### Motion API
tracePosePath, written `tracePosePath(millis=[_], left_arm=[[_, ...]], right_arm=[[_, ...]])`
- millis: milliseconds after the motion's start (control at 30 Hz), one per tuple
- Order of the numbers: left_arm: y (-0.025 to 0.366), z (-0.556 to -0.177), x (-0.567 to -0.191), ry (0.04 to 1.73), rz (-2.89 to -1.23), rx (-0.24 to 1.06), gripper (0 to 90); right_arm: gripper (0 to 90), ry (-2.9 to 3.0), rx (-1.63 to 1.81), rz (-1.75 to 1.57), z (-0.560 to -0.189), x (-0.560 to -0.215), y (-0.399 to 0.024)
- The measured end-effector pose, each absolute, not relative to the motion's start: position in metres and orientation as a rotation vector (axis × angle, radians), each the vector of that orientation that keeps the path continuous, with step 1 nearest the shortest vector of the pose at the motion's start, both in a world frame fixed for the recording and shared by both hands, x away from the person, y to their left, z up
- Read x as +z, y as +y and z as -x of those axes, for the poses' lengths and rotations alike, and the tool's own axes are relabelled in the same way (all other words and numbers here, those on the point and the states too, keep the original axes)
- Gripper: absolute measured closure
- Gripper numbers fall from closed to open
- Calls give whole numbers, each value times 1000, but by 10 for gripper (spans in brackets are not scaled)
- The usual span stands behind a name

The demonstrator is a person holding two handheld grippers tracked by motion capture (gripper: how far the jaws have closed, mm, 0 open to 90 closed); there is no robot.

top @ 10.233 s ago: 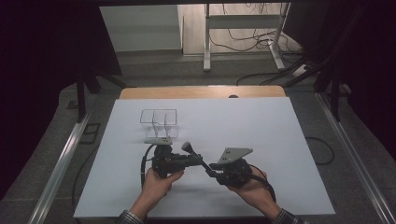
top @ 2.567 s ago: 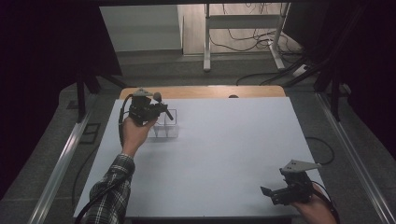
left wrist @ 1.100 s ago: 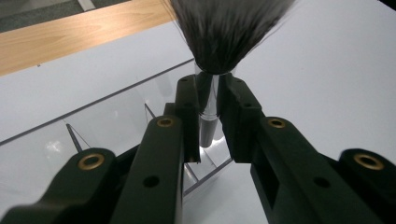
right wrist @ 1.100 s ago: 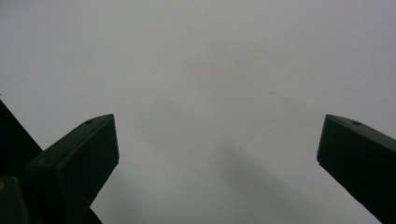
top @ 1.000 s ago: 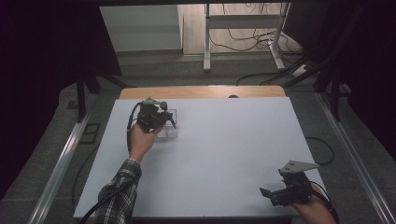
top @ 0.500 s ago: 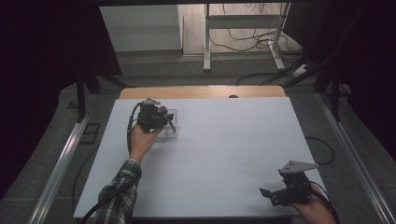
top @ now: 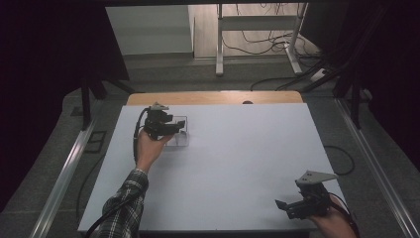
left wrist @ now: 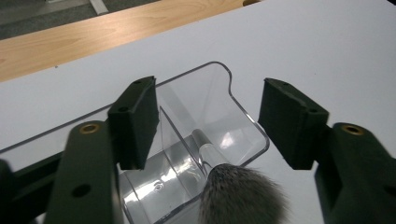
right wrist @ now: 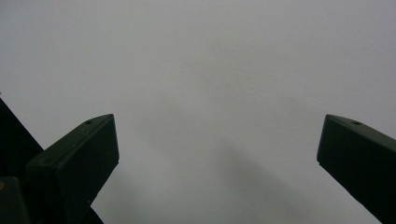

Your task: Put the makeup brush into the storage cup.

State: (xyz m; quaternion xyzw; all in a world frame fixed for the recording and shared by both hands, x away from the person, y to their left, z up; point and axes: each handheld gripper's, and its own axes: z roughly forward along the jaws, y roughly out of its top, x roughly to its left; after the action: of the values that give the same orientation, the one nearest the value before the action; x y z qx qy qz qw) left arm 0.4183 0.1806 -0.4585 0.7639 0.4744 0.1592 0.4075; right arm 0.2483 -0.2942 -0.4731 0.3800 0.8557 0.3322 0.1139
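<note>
Hovering my left gripper (left wrist: 205,126) over the clear holder (left wrist: 219,107) at the table's (top: 237,148) far left, jaws just opened, brush (left wrist: 243,198) standing inside, free. My right gripper (right wrist: 217,154) rests spread, near right.

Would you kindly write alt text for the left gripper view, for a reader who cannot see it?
A clear plastic organizer with a divider stands on a white table, and the grey bristles of a brush stick up from it. The left tool has just been opening; its two black jaws flank the brush head without touching it. A wooden strip runs behind.
</note>
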Motion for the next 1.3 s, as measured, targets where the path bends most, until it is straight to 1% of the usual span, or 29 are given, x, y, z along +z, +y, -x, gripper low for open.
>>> tracePosePath(millis=[233, 400, 433, 500, 567, 700, 800, 933, 1300], left_arm=[[182, -418, -456, 1187, -1921, 390, 271], [182, -418, -456, 1183, -1926, 378, 183], [181, -418, -456, 1185, -1931, 380, 183], [181, -418, -456, 1179, -1939, 381, 136], [182, -418, -455, 1176, -1934, 376, 107], [182, -417, -454, 1179, -1938, 383, 63], [182, -416, -453, 1170, -1970, 380, 19], [183, -415, -452, 1168, -1978, 382, 2], [183, -412, -451, 1149, -2020, 405, 0]], right_arm=[[0, 2510, 971, -1120, -248, -473, -294], [0, 2512, 970, -1120, -248, -473, -294], [0, 2512, 970, -1120, -248, -473, -294], [0, 2511, 971, -1121, -248, -473, -294], [0, 2510, 971, -1122, -248, -473, -294], [0, 2510, 974, -1121, -248, -473, -294], [0, 2509, 974, -1123, -248, -473, -294], [0, 2510, 972, -1121, -248, -474, -294], [0, 2508, 973, -1121, -248, -473, -294]])
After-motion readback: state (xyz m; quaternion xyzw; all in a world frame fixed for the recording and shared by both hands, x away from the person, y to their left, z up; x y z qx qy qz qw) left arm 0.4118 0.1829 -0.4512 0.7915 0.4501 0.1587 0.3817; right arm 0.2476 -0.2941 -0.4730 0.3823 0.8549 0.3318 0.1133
